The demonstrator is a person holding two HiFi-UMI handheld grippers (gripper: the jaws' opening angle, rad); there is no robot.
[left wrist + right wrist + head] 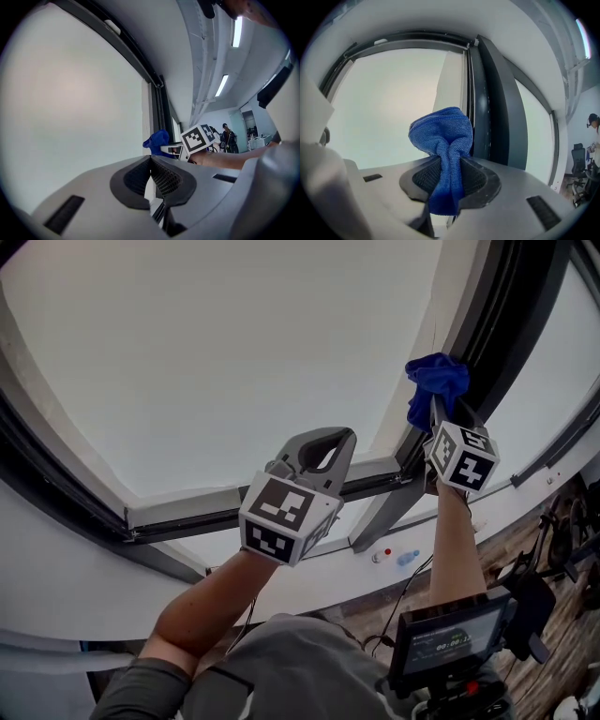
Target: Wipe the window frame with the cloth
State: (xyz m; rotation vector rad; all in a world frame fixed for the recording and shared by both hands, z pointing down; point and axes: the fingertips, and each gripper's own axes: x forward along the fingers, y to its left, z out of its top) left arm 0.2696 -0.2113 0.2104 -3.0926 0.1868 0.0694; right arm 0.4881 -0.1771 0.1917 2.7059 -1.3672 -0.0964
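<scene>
Well, the right hand-held gripper (435, 414) was clamped on the blue cloth (435, 381), up against or just beside the dark window frame (489, 322), contact unclear. Only a narrow fold sat in the jaws, so a hard drag could pull it free. Right arm stretched high; left hand-held gripper (322, 444) hung lower, jaws together, empty.

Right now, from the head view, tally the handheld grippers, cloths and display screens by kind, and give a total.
grey handheld two-jaw grippers: 2, left gripper and right gripper
blue microfibre cloth: 1
black display screen: 1
Total: 4
</scene>
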